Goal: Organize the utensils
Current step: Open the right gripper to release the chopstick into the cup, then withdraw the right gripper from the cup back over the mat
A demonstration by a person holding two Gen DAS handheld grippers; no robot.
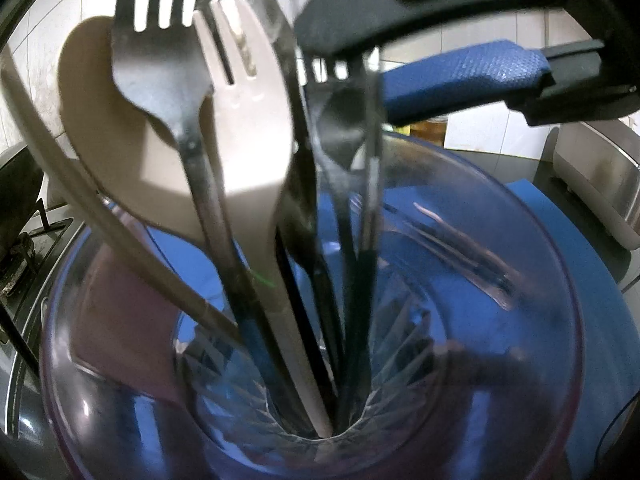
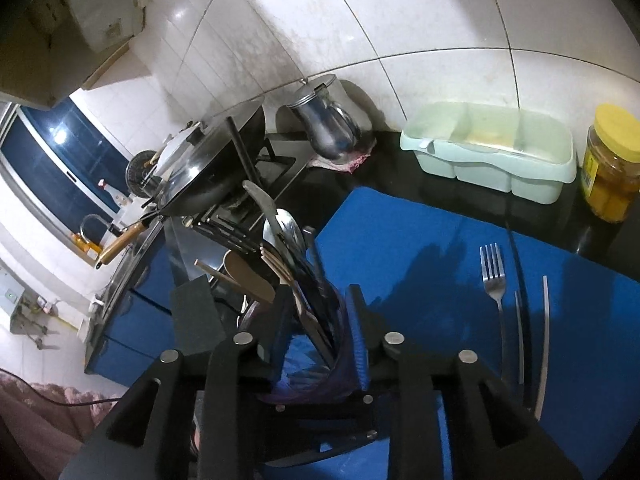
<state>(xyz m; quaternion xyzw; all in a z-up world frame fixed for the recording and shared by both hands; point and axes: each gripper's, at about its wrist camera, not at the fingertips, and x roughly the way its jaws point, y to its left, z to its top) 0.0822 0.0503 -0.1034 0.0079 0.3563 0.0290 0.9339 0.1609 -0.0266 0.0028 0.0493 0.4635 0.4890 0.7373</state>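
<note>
Step in hand: dropping cutlery into the glass cup [image 1: 520, 280], which stands at the left edge of the blue mat [image 2: 420, 240] and already carries a metal fork [image 1: 160, 68], a beige plastic fork [image 1: 248, 128], a wooden spoon [image 1: 92, 92] and several dark handles. The left gripper [image 2: 192, 312] sits tight against the cup's side; its fingers are not clearly in its own view, but I read the jaws as closed on the cup, steadying it. The right gripper [image 2: 320, 308] hangs over the cup mouth with jaws partly open. Its blue pad [image 1: 460, 76] and the black finger opposite stand apart, with a fork head [image 1: 332, 76] between them, and I see neither pressing on it. My judgement is that this fork is delivered and released. A fork [image 2: 494, 276] and two slim metal pieces just beside it [image 2: 544, 340] lie on the mat's right side, so the task is partway done. The next move calls for lifting the right gripper straight clear of the upright handles without snagging them, then swinging right and coming down over the lone fork's handle, with the left grip unchanged.
</note>
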